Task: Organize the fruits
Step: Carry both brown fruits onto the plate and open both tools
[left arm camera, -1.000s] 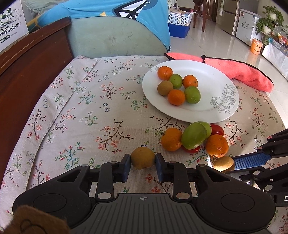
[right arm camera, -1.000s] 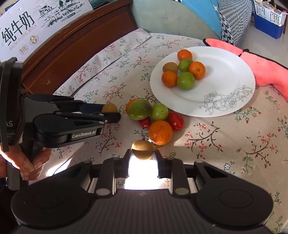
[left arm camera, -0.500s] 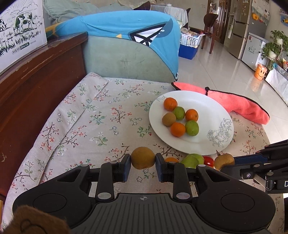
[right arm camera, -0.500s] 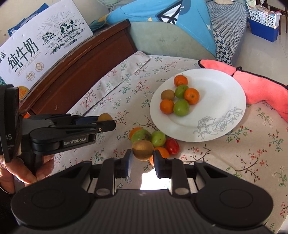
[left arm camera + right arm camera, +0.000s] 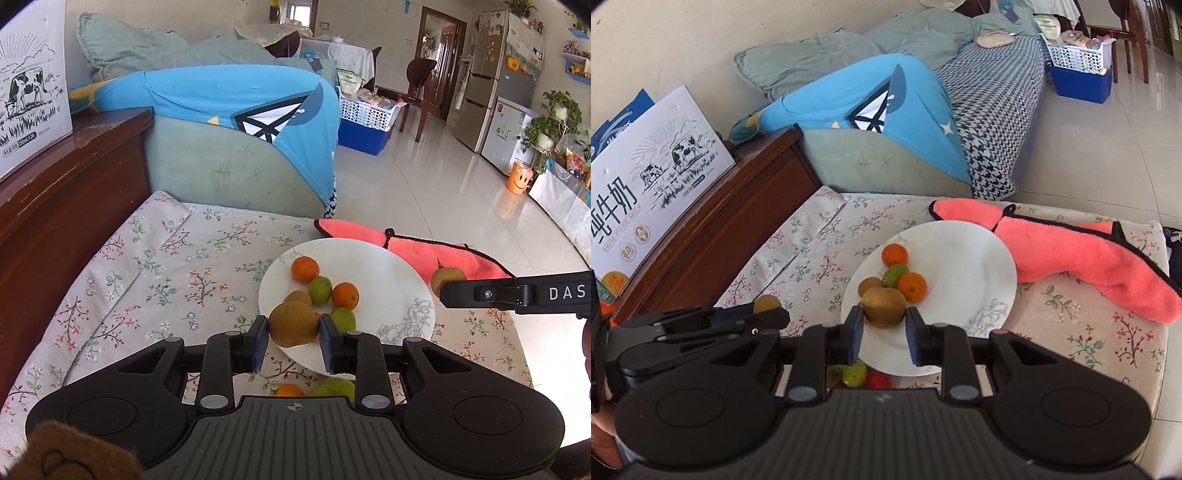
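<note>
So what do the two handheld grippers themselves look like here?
Both are matte black plastic with ribbed top plates, round caps and silver pins. The left gripper and right gripper carry blue pads on their fingers. White "DAS" lettering marks the right one's side. No cables or sleeves show.

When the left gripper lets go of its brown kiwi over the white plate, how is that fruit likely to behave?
The kiwi is rounded, so it may roll on the smooth plate. The fruits clustered there might stop it. Its dull skin sits steady in the left gripper, suggesting little slip.
</note>
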`<state>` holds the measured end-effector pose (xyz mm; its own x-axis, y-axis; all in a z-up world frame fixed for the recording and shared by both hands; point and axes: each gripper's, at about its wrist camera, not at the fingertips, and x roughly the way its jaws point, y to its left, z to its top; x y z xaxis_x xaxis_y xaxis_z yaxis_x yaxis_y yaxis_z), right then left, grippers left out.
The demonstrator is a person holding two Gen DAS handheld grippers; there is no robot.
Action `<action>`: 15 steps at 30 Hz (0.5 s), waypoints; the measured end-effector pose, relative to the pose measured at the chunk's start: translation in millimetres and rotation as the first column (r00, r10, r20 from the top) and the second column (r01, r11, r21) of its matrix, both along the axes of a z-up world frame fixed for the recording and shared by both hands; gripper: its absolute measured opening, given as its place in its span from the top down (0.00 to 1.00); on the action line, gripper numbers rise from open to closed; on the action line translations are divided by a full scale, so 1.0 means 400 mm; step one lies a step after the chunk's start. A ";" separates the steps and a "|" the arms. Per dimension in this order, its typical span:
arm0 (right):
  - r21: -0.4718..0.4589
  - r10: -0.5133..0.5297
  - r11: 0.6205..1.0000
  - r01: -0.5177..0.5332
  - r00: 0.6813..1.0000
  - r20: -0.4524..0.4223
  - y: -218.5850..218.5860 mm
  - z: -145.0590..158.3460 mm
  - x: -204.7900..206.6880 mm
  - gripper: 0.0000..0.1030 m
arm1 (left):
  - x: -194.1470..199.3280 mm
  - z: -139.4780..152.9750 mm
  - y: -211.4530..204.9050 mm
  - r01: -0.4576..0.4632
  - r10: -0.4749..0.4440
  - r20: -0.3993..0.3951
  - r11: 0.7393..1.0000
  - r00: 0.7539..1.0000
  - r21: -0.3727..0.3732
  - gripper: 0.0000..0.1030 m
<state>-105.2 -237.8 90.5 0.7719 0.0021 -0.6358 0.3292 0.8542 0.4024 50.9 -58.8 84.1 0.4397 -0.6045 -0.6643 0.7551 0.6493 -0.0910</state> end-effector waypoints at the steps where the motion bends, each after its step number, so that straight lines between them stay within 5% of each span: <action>1: 0.000 -0.013 1.000 0.013 1.000 -0.002 -0.011 0.001 0.001 0.76 | -0.002 0.000 -0.010 0.003 -0.003 -0.001 1.000 1.000 -0.002 0.74; 15: 0.029 -0.094 0.995 0.098 0.990 -0.104 -0.077 -0.070 0.039 0.76 | -0.035 -0.071 -0.141 0.030 -0.028 -0.044 0.998 0.999 0.051 0.74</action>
<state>-89.5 -268.5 62.4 0.7002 -0.0462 -0.7125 0.4501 0.8032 0.3903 37.0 -115.0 55.6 0.3930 -0.5811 -0.7127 0.7698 0.6318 -0.0907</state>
